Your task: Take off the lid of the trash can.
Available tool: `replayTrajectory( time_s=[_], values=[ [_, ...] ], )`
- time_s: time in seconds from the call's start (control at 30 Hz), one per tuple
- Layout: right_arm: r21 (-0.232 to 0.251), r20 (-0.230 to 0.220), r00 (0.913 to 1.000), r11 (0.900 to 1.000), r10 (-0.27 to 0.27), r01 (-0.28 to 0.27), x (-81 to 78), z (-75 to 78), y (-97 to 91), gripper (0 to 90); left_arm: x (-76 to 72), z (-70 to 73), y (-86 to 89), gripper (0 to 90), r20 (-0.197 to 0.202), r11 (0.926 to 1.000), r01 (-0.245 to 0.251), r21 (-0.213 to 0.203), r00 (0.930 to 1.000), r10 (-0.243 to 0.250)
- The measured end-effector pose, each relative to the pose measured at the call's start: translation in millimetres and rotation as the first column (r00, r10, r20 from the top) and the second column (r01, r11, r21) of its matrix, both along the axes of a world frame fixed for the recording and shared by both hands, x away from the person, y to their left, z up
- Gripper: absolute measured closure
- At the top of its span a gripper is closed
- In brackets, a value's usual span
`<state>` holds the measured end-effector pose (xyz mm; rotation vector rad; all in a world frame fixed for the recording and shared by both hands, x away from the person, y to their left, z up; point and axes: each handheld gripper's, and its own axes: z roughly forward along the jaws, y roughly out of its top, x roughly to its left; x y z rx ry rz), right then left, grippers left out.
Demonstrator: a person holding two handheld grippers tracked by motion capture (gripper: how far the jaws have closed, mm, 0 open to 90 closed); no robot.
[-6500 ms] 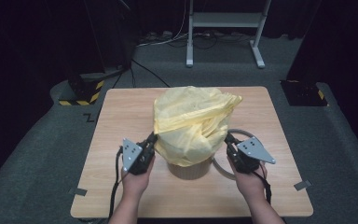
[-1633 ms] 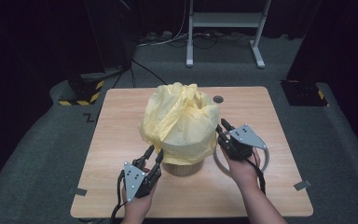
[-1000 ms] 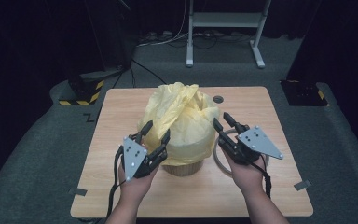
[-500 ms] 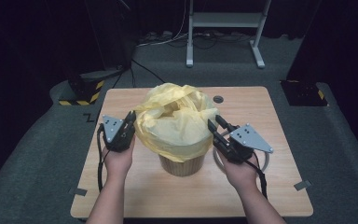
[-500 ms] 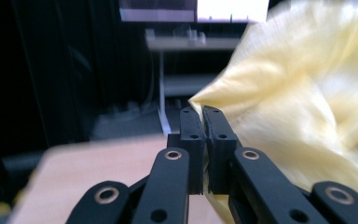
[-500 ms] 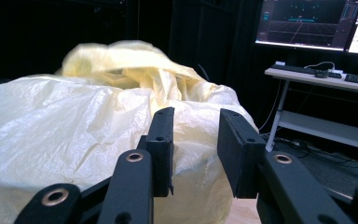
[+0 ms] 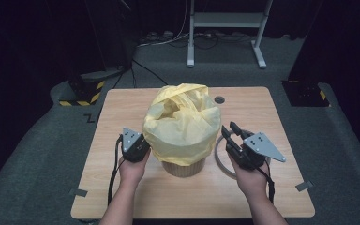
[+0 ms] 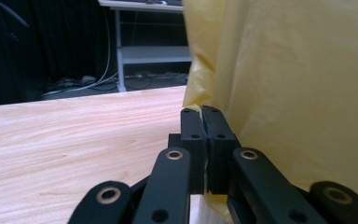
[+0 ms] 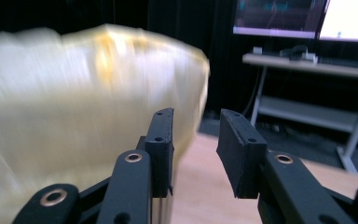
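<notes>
Between both grippers sits the yellow bag (image 7: 183, 124) — left gripper (image 8: 204, 140) pinching it, right gripper (image 9: 196, 149) spread.

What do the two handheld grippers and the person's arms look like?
Both the left gripper and right gripper are black with flat rectangular pads, metal rivets in the linkages, a grey three-cornered plate on top and a trailing black cable. The forearms are bare, with no sleeves visible.

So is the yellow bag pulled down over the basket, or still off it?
Pulled down over it: the yellow bag drapes the basket, leaving a bare band at its base. The left gripper pinches its hem.
</notes>
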<state>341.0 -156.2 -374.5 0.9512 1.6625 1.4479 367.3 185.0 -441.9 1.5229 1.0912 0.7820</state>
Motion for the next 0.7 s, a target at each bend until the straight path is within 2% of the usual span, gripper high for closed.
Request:
replayTrajectory(
  time_s=[0.07,0.1,0.13,0.17,0.23,0.33,0.43,0.5,0.57,0.63,0.7],
  values=[
    [-0.017,-0.024,0.9997,0.9998,-0.008,0.008,2.6,-9.6,-2.3,64.9,-17.1,-0.6,-9.3,88.2,0.018,0.9997,0.02,0.012,0.9996,-0.02],
    [-0.023,-0.032,0.9994,0.9997,-0.012,0.011,3.0,-14.1,-4.9,64.3,-21.2,-0.8,-11.8,88.2,0.023,0.9995,0.026,0.018,0.9994,-0.027],
    [-0.026,-0.033,0.9994,0.9996,-0.014,0.013,3.1,-15.8,-6.4,64.3,-33.9,-2.0,-20.7,88.1,0.037,0.9984,0.045,0.034,0.9982,-0.046],
    [-0.033,-0.035,0.9991,0.9992,-0.025,0.024,3.3,-20.2,-11.7,64.3,-39.8,-2.7,-25.1,88.0,0.044,0.9978,0.053,0.04,0.9976,-0.055],
    [-0.032,-0.045,0.9983,0.9989,-0.037,0.035,3.7,-24.1,-18.2,64.8,-54.4,-4.6,-38.1,87.7,0.058,0.9969,0.07,0.037,0.9957,-0.072],
    [-0.025,-0.061,0.9968,0.9984,-0.053,0.051,4.9,-27.5,-27.8,65.4,-65.4,-5.6,-47.3,86.5,0.081,0.996,0.069,0.057,0.994,-0.074],
    [-0.026,-0.069,0.9962,0.9983,-0.053,0.051,8.2,-27.8,-26.7,71.7,-68.9,-4.7,-45.0,78.7,0.082,0.9963,0.07,0.049,0.9939,-0.074],
    [-0.026,-0.072,0.9959,0.9983,-0.055,0.053,13.5,-27.4,-19.6,72.8,-71.8,-5.1,-41.2,77.1,0.09,0.9969,0.045,0.065,0.9946,-0.051],
    [-0.021,-0.079,0.9962,0.9992,-0.036,0.035,19.8,-27.6,-11.3,73.2,-75.5,-5.8,-35.2,77.1,0.095,0.9974,0.014,0.071,0.9953,-0.021],
    [-0.028,-0.08,0.9967,0.9995,-0.013,0.011,26.7,-28.3,-0.4,77.3,-79.0,-5.2,-28.5,77.2,0.097,0.9973,-0.002,0.073,0.9952,-0.005],
    [-0.051,-0.096,0.9953,0.9985,0.016,-0.021,35.7,-28.3,10.5,73.2,-81.5,-4.4,-23.2,75.2,0.097,0.998,0.001,0.063,0.9953,-0.007]
  ],
)
